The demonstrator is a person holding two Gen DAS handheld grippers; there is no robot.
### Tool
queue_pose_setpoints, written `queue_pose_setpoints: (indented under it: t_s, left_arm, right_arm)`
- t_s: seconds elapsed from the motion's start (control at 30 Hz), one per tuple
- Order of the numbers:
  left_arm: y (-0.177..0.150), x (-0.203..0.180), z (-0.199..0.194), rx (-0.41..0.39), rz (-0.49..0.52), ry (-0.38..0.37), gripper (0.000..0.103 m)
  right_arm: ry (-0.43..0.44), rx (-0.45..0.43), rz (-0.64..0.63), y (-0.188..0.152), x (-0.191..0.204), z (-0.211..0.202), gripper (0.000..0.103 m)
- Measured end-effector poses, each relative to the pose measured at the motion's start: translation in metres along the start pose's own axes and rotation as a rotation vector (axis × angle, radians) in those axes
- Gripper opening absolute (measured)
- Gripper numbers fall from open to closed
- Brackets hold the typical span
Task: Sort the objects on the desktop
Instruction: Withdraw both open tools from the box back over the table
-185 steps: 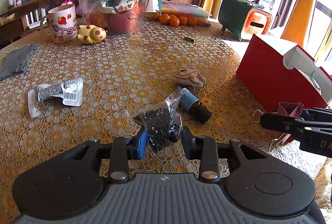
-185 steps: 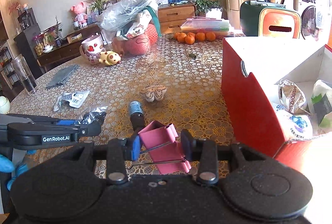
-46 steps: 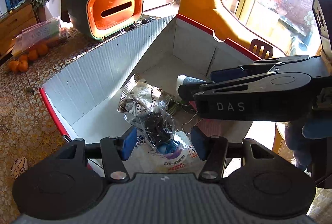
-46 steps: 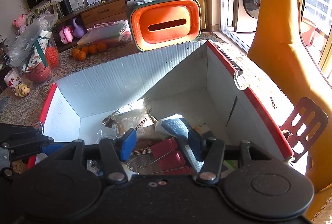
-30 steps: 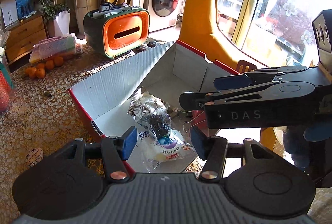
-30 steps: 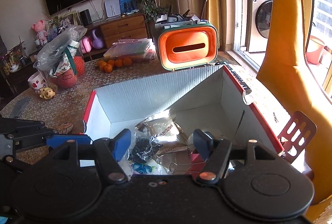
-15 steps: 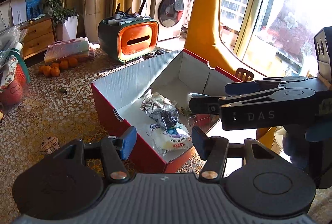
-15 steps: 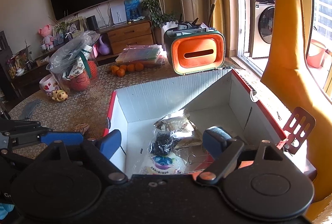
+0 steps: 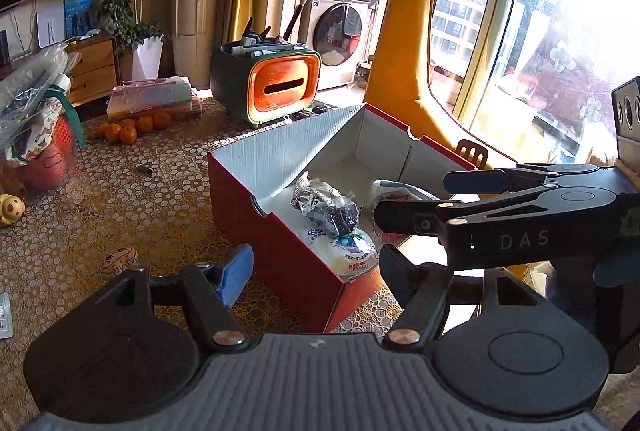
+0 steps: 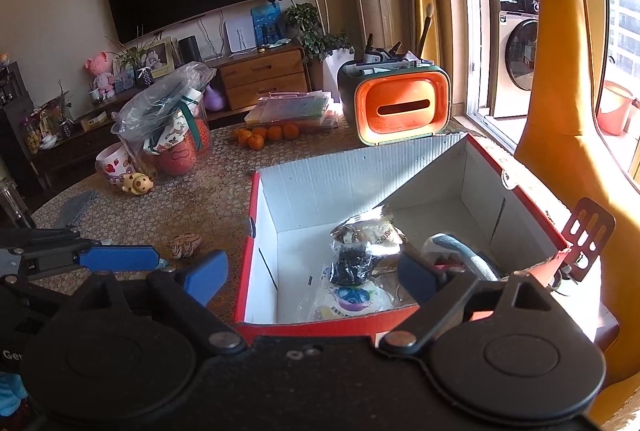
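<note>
- Left wrist view: the left gripper (image 9: 316, 271) hangs above the bench (image 9: 132, 207) with its jaws spread wide and nothing between them.
- Just ahead of it stands the red box (image 9: 280, 255), open at the top. Inside lie a clear bag of small black bits (image 9: 338, 215), a crinkled silver packet (image 9: 310, 193) and a white pouch with blue print (image 9: 348, 255).
- The right gripper (image 9: 412, 199) reaches in from the right over the box, its two fingers apart and empty.
- On the bench left of the box sits a small striped trinket (image 9: 118, 259); further back are oranges (image 9: 130, 125) and an orange-fronted organiser (image 9: 280, 89).
- Right wrist view: the right gripper (image 10: 314, 277) is held over the near edge of the red box (image 10: 256, 271), jaws wide apart, holding nothing.
- The bag of black bits (image 10: 352, 263) rests on the white pouch (image 10: 352, 301), with the silver packet (image 10: 368, 227) behind it.
- The left gripper (image 10: 120, 257) shows at the left, over the bench (image 10: 160, 207), near the striped trinket (image 10: 184, 243).
</note>
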State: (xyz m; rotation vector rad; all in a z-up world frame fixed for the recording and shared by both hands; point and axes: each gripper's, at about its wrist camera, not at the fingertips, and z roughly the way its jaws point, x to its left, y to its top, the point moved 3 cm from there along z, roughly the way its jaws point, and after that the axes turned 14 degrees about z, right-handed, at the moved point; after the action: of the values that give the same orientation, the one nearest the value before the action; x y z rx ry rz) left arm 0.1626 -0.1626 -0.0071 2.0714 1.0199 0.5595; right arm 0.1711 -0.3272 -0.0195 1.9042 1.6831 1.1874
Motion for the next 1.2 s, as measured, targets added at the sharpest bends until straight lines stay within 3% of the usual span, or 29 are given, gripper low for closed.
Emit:
queue_pose_setpoints:
  t_s: [0.47, 1.03, 1.1, 1.17, 1.2]
  left_arm:
    - [-0.029, 0.029, -0.040, -0.041, -0.037, 0.061, 0.079]
    - [-0.076, 0.082, -0.082, -0.057, -0.163, 0.182, 0.087]
    - [-0.082, 0.088, -0.084, -0.054, -0.179, 0.196, 0.090]
    - [-0.088, 0.096, -0.087, -0.054, -0.196, 0.219, 0.101]
    - [-0.091, 0.099, -0.089, -0.058, -0.201, 0.231, 0.102]
  right_arm:
    - [0.048, -0.030, -0.020, -0.015, 0.042, -0.014, 0.097]
    - [0.079, -0.050, -0.070, -0.033, 0.086, -0.014, 0.097]
    - [0.081, -0.047, -0.075, -0.036, 0.091, -0.013, 0.097]
    - [0.087, -0.040, -0.079, -0.038, 0.094, -0.011, 0.097]
    - [0.089, -0.038, -0.082, -0.039, 0.097, -0.010, 0.097]
